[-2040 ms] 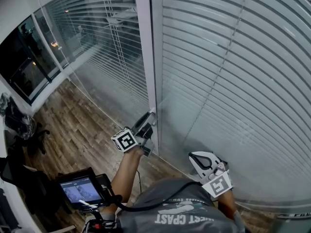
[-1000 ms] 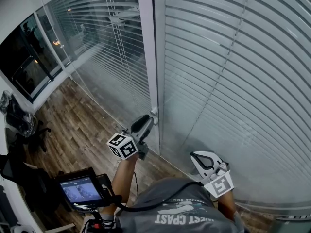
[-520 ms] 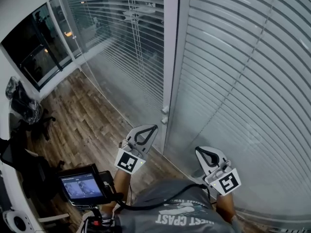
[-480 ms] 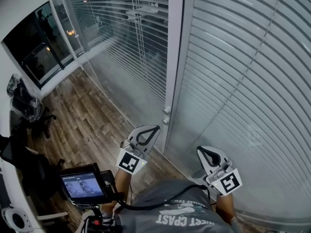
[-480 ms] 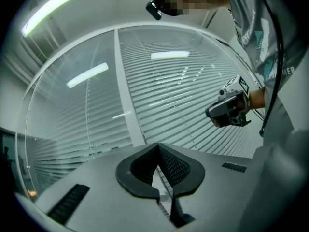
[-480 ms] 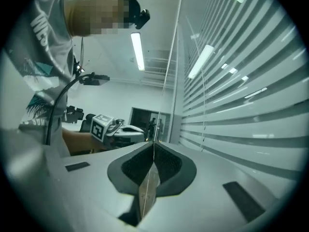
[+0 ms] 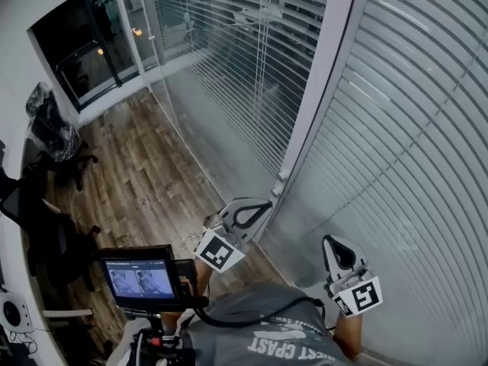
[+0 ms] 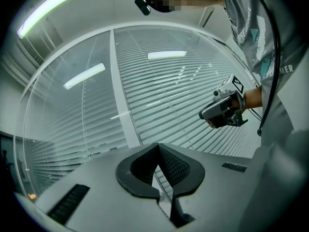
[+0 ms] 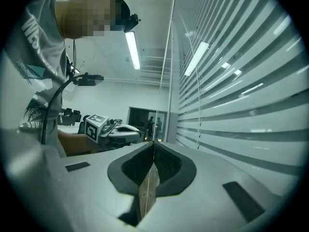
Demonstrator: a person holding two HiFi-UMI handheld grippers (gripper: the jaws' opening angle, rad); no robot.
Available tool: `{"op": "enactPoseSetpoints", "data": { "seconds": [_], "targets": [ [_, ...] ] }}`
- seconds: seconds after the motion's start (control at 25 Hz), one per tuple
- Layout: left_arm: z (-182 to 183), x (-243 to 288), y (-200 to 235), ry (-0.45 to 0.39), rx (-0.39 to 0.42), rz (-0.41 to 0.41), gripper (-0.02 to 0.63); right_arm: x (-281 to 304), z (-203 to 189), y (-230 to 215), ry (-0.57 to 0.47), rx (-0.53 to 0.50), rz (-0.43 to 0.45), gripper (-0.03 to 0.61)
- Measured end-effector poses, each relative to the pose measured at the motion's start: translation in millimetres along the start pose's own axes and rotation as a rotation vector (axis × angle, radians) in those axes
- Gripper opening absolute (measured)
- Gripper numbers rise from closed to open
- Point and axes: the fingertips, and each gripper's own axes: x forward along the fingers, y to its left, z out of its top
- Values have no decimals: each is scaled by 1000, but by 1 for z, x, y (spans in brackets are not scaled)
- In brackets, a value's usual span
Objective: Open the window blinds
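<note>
Left gripper (image 8: 158,146): black ribbed rubber pads (image 8: 175,166) meet at the tips, closed on nothing. Right gripper (image 9: 153,144): same textured pads (image 9: 167,161), tips pressed together. A thin pale line runs down the slot behind them; can't tell what it is.

Both bodies are smooth grey plastic, and each carries a white cube with black square markers.

Head view only: the left gripper sits just near-left of a small white fitting (image 7: 280,180) on the white vertical window post (image 7: 320,82), not touching it. The right one is well to the right, close to the white horizontal-slat blinds (image 7: 412,128). Slats right of the post lie flat and closed. The far-left panel (image 7: 229,59) lets the room show through. Also there: brown wood-plank floor (image 7: 145,174), small black monitor (image 7: 139,277) and black office chairs (image 7: 53,139).

Left gripper view only: a hand holding the right gripper against the slats, with strip lights mirrored in glossy glass.

Right gripper view only: a ceiling tube light (image 9: 131,50) and a dark doorway (image 9: 145,121) far behind the left gripper.
</note>
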Motion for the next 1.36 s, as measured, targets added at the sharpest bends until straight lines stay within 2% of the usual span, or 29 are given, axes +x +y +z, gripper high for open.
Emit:
{"op": "enactPoseSetpoints", "data": {
  "seconds": [1.36],
  "targets": [
    [-7, -7, -16, 23, -4, -34, 4, 3, -10, 10, 26, -17, 23, 2]
  ]
}}
